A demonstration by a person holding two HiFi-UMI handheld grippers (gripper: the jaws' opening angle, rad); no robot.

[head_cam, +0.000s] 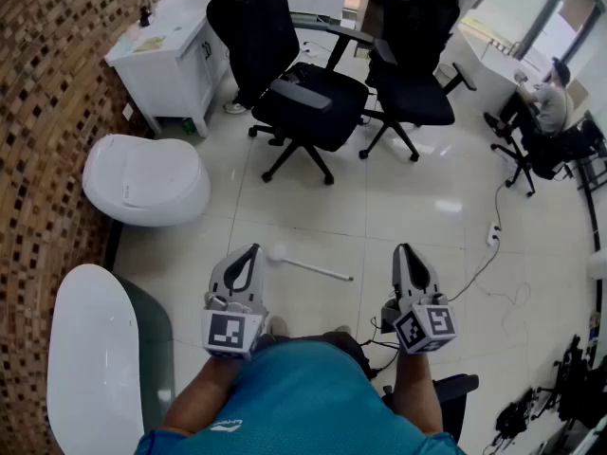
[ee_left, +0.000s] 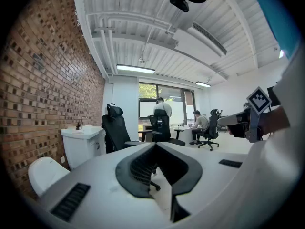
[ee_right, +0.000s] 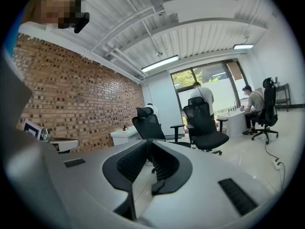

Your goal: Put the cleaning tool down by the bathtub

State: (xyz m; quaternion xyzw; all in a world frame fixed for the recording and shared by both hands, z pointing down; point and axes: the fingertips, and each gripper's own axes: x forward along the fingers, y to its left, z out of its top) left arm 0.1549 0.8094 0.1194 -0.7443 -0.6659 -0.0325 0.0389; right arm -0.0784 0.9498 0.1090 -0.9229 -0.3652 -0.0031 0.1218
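Observation:
The cleaning tool (head_cam: 313,267), a white stick with a round white head, lies on the tiled floor in the head view, to the right of the white bathtub (head_cam: 83,368). My left gripper (head_cam: 252,250) hangs just short of the tool's round head, jaws together and empty. Right of the handle's far end my right gripper (head_cam: 405,250) is held at the same height, its jaws also together with nothing in them. The left gripper (ee_left: 155,144) and the right gripper (ee_right: 147,142) each look out level across the room in their own views; the tool is not seen there.
A white toilet (head_cam: 147,180) stands beyond the tub by the brick wall (head_cam: 43,112), with a white vanity (head_cam: 171,50) further back. Two black office chairs (head_cam: 302,102) (head_cam: 410,74) stand ahead. A cable and power strip (head_cam: 493,237) lie at right. A seated person (head_cam: 545,102) works far right.

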